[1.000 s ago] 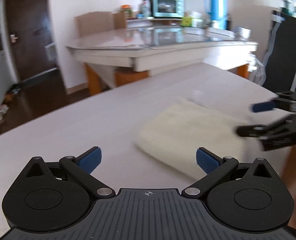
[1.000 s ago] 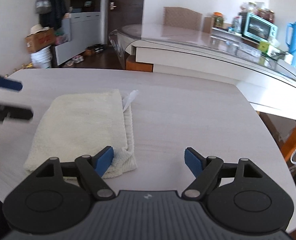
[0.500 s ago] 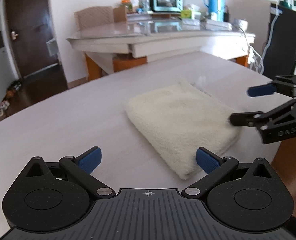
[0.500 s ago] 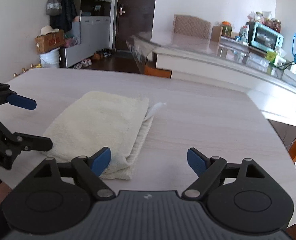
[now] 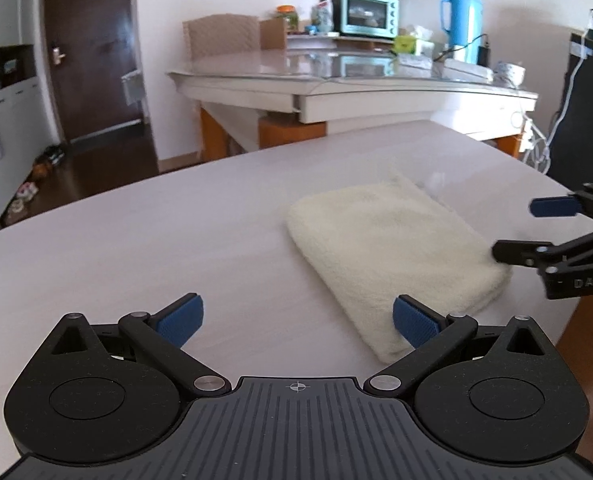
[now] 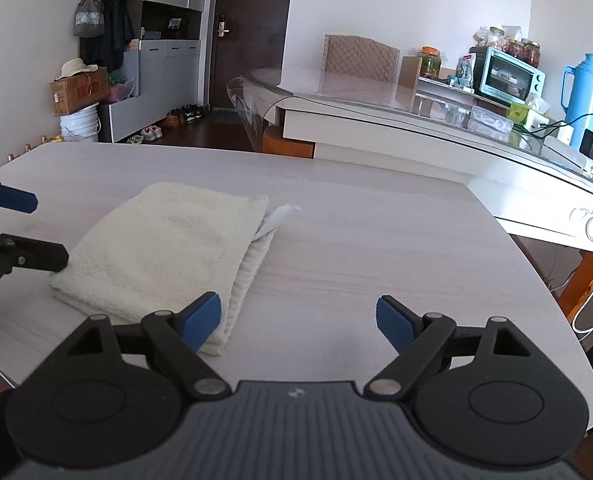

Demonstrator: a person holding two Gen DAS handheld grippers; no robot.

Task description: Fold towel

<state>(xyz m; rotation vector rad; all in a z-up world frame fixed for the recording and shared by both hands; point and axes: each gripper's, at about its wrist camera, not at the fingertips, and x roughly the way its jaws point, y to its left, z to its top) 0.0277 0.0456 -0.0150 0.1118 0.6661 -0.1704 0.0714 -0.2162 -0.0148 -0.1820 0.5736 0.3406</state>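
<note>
Left wrist view: left gripper (image 5: 296,322) had its fingers spread wide, nothing between the pads, only bare table (image 5: 136,240) ahead of them. The towel (image 5: 392,252) lay already folded into a thick cream rectangle, forward and to the right of the fingers, its near corner just past the right pad (image 5: 414,326) but not clamped by it. The right gripper (image 5: 536,232) showed at the far right edge, fingers also spread, lower finger close over the towel's right end; contact not clear. Right wrist view: right gripper (image 6: 298,322) fingers stood wide apart, empty, with bare table (image 6: 376,240) between them. The towel (image 6: 164,248) sat forward-left of the fingers, its near hem just beyond the left pad (image 6: 200,322), layered edges and a white tag (image 6: 282,214) facing toward the gripper's centreline. The left gripper (image 6: 20,228) came in from the left edge, spread, lower finger at the towel's far-left corner. Judgement: fold looked close to done, both tools released, step in hand either a last fold or a tidy-up. To do it well: if folding again, pinch both corners of one short end through all layers, lift level together, lay over square to the opposite edge, release only once edges line up; tuck the tag inside. Keep the pads off the table surface to avoid dragging the stack askew.
</note>
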